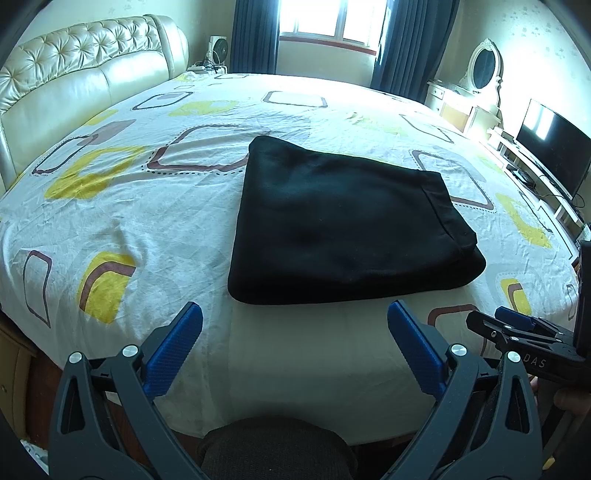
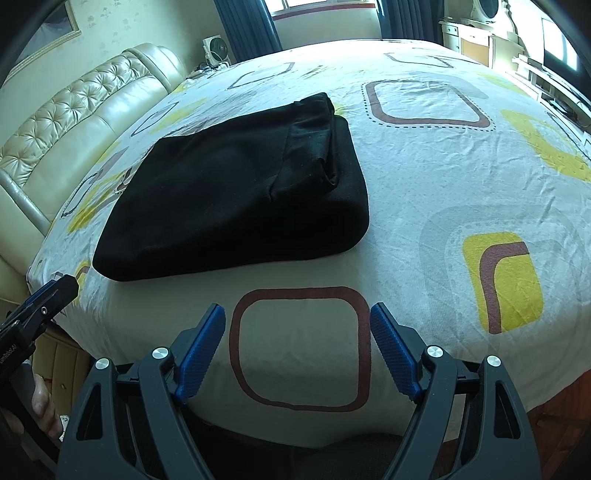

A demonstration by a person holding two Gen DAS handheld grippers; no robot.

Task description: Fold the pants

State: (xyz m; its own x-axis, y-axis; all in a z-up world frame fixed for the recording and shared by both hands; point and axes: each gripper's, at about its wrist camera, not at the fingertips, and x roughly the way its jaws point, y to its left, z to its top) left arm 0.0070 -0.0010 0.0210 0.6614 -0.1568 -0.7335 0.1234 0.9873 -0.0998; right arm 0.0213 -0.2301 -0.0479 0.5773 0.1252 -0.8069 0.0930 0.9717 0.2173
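Both grippers, left gripper point(image 1: 295, 325) and right gripper point(image 2: 297, 326), hover at the bed's point(image 1: 129, 221) near edge, fingers apart, empty. Black pants point(image 1: 343, 221) lie folded mid-bed, just beyond.

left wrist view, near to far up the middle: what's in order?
left gripper, jaws open, nothing between → bare bed sheet → folded black pants → more patterned sheet → window between dark curtains.
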